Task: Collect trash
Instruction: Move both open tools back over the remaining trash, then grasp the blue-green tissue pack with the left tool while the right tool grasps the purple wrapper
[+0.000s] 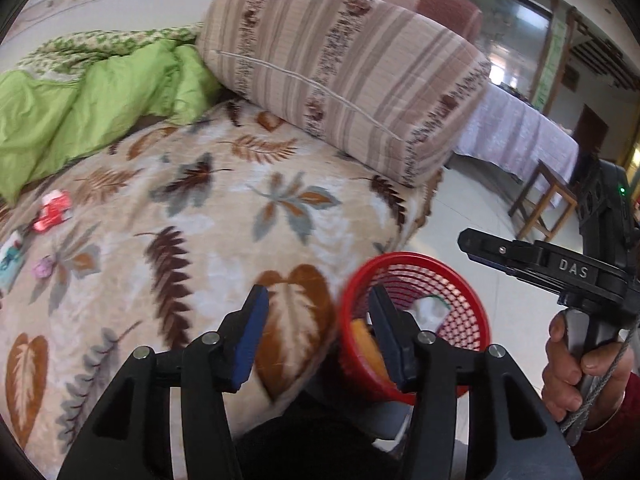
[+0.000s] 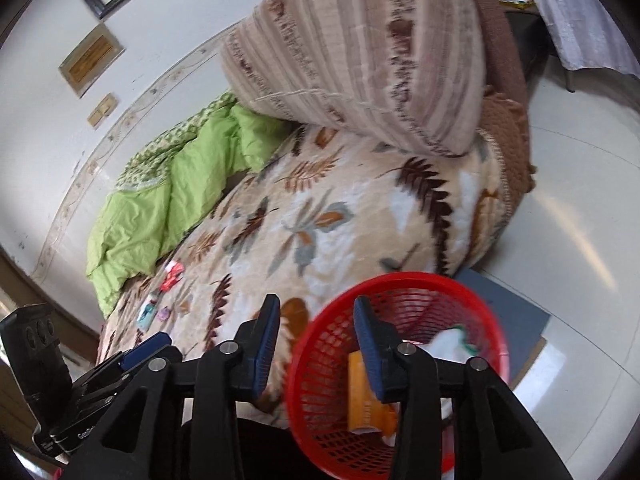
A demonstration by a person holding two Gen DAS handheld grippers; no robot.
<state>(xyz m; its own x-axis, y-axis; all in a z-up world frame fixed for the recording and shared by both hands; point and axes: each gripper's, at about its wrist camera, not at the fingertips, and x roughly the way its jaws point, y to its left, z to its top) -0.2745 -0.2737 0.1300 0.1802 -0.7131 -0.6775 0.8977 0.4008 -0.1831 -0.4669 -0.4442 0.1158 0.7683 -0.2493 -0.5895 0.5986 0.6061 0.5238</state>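
Observation:
A red mesh basket stands on the floor beside the bed and holds an orange packet and white crumpled paper; it also shows in the right wrist view. Several scraps lie on the leaf-print blanket at far left: a red-white wrapper, a teal packet and a small purple piece. My left gripper is open and empty above the bed edge. My right gripper is open and empty above the basket's left rim; it also shows in the left wrist view.
A large striped cushion lies at the back of the bed, with a green quilt to its left. A wooden stool and a cloth-covered table stand on the white floor at right. A grey mat lies behind the basket.

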